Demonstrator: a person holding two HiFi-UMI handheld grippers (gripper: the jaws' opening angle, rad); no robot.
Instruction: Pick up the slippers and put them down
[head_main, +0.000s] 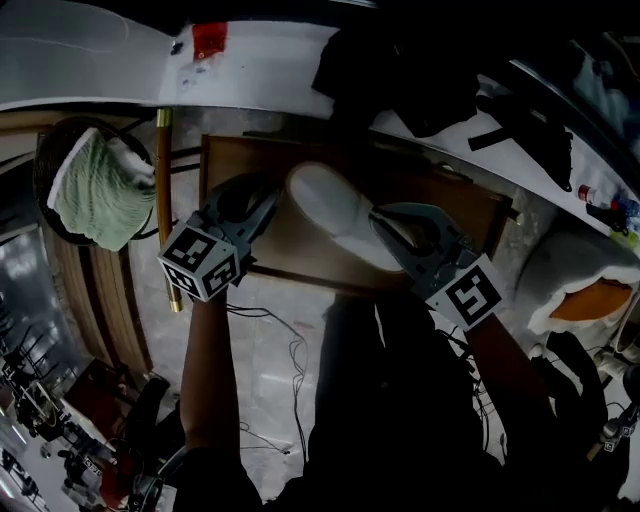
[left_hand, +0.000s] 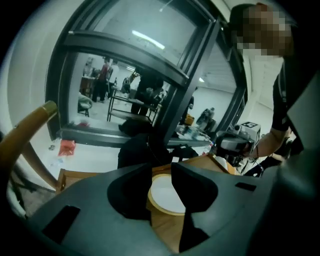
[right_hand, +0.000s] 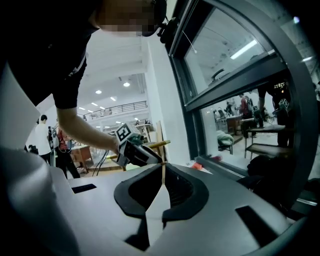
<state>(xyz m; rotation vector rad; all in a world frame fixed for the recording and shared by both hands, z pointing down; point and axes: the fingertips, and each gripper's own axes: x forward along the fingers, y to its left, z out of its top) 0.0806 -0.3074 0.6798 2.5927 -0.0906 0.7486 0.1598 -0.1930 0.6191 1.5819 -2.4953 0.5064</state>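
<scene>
1. Looking down from the head view, we saw one white slipper (head_main: 335, 215) lying on a brown wooden board (head_main: 290, 255), its length running from upper left to lower right.
2. We held the right gripper (head_main: 380, 218) at the slipper's lower-right end. In the right gripper view its jaws were clenched on a thin white edge of the slipper.
3. We held the left gripper (head_main: 272, 200) at the slipper's upper-left end, just beside it.
4. In the left gripper view its jaws stood apart and grasped nothing. The slipper's white face and tan rim showed in the gap between them, with neither pad pressing on it.
5. We could not tell whether the gripped end was raised off the board.
6. Left of the board, a green cloth (head_main: 100, 190) lay on a round seat.
</scene>
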